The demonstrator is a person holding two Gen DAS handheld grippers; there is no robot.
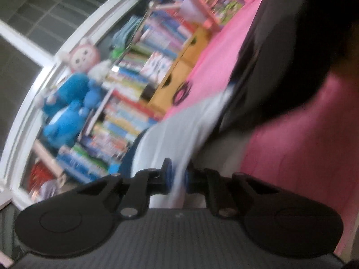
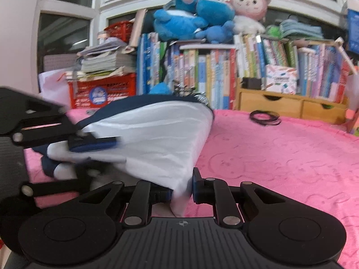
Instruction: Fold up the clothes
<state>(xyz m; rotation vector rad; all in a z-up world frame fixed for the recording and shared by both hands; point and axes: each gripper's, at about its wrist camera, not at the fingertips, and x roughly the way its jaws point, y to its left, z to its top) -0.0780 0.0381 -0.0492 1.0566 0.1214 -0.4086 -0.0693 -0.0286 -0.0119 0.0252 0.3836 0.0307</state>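
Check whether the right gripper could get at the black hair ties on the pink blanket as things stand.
Probably not yet: the right gripper is shut on the white garment. The path across the pink blanket to the hair ties looks free.

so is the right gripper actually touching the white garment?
Touching. Right wrist view: the right gripper has its blue pads shut on a fold of the white garment.

Garment (image 2: 157,134) on bedspread (image 2: 280,168); bookshelf (image 2: 224,71) behind, plush toys (image 2: 202,18) atop.
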